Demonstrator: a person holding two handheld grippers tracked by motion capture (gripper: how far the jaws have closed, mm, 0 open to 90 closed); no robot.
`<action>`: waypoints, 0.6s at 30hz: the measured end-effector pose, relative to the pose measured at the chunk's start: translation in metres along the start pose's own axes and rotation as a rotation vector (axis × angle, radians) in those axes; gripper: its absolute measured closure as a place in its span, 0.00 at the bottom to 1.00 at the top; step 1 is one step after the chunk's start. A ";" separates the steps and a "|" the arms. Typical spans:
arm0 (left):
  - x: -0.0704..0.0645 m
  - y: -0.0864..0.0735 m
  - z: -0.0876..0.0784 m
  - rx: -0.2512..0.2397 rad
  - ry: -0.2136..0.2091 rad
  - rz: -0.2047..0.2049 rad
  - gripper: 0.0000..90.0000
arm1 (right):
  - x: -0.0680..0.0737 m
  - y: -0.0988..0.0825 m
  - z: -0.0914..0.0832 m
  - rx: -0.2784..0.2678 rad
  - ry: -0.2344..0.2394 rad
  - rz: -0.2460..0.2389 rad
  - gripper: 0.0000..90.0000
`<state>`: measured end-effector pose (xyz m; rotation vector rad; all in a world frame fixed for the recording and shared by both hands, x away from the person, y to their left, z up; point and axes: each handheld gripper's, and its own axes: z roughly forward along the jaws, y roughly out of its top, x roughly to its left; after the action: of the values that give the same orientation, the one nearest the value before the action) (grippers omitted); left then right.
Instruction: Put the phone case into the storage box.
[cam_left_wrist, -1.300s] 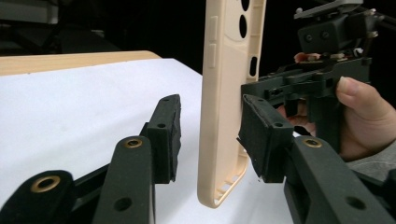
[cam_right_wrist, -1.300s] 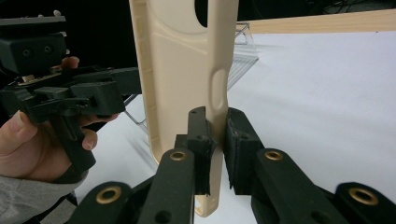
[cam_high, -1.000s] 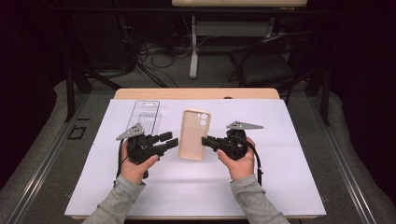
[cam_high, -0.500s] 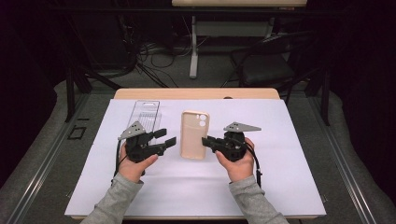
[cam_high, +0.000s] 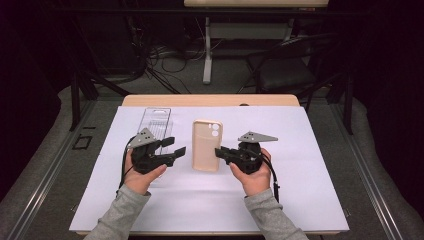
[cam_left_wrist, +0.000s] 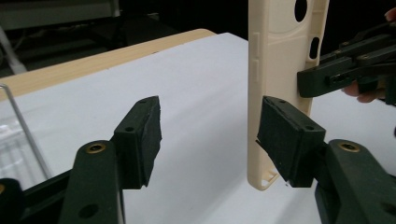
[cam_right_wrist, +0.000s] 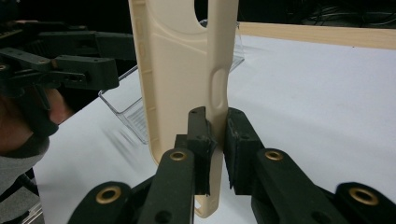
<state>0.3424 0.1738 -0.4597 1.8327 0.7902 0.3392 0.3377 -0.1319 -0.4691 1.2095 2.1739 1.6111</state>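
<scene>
A beige phone case (cam_high: 206, 145) lies on the white sheet, its camera cut-out at the far end. My right gripper (cam_high: 220, 152) is turned on its side and shut on the case's right side wall near its lower end; in the right gripper view both pads (cam_right_wrist: 201, 140) pinch that wall of the case (cam_right_wrist: 177, 70). My left gripper (cam_high: 174, 146) is open just left of the case and apart from it. Its jaws have just been opening, and nothing lies between them (cam_left_wrist: 210, 135). The case (cam_left_wrist: 275, 60) stands beyond its right pad.
A clear plastic box (cam_high: 155, 122) lies on the white sheet (cam_high: 310, 200) behind the left hand, also in the right gripper view (cam_right_wrist: 135, 112). The wooden table edge (cam_high: 210, 100) runs along the back. Dark floor, cables and stands lie beyond.
The left gripper's jaws have spread wider than a second ago. The right gripper and the case have stayed put.
</scene>
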 end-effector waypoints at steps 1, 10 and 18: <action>-0.001 0.001 -0.001 0.011 0.007 0.019 0.46 | 0.000 0.000 0.000 -0.002 -0.001 -0.002 0.91; -0.008 0.005 0.000 0.073 0.054 0.080 0.31 | 0.004 -0.002 0.002 0.000 -0.012 -0.019 0.91; -0.009 0.005 0.002 0.107 0.052 0.104 0.17 | 0.006 -0.003 0.005 0.006 -0.014 -0.031 0.91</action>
<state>0.3389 0.1657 -0.4545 1.9770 0.7627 0.4195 0.3348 -0.1248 -0.4721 1.1798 2.1795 1.5800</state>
